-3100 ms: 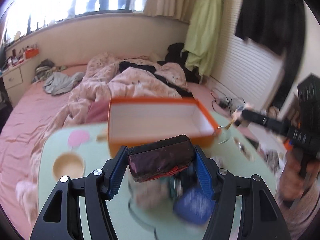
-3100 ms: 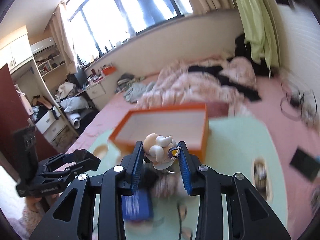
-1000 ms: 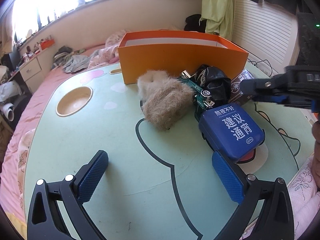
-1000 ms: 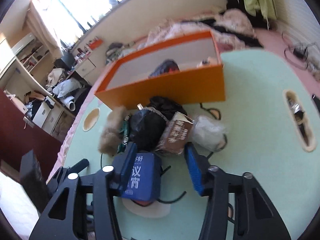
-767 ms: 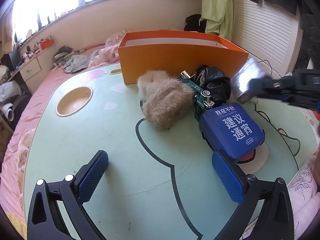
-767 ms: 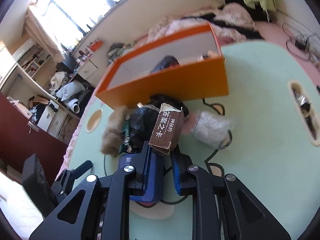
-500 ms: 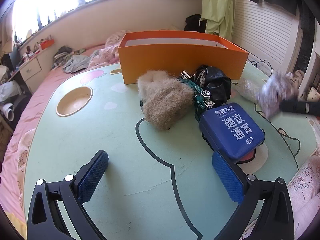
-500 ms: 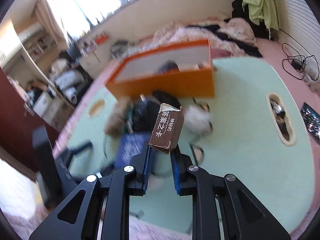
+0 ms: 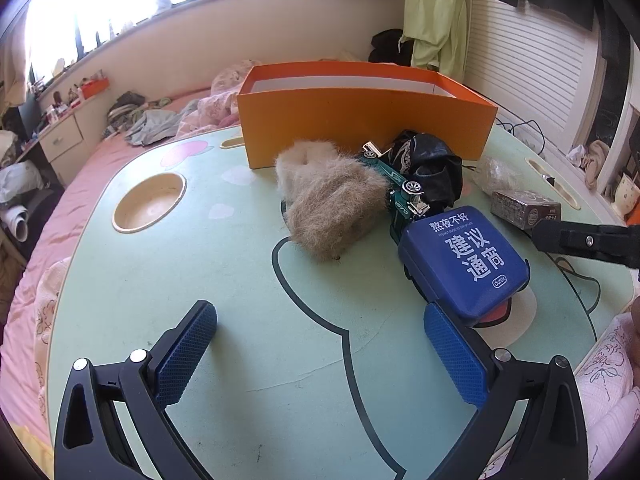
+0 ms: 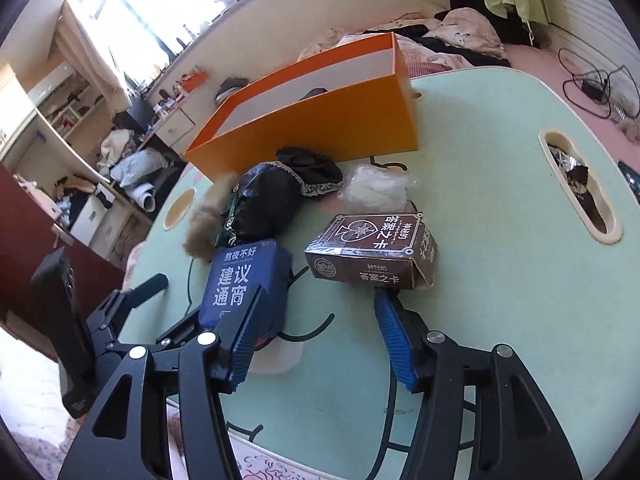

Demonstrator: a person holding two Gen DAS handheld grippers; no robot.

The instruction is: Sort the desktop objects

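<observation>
An orange box (image 9: 360, 116) stands at the back of the green table (image 9: 200, 280); it also shows in the right wrist view (image 10: 320, 120). In front of it lie a furry beige item (image 9: 332, 204), a green toy car (image 9: 400, 196), a black pouch (image 9: 428, 164), a clear bag (image 10: 376, 188) and a blue tin (image 9: 464, 260). A brown card box (image 10: 372, 252) lies flat on the table just beyond my right gripper (image 10: 316, 336), which is open and empty. My left gripper (image 9: 320, 352) is open and empty, its right finger beside the blue tin (image 10: 244, 276).
A round cup hollow (image 9: 148, 202) sits at the table's left. A slot hollow with litter (image 10: 576, 184) is at the right edge. A bed with clothes lies beyond the table. Cables (image 10: 592, 84) lie on the floor to the right.
My right gripper carried the brown card box away from the pile, set it flat on the table and opened. My left gripper stayed open and still.
</observation>
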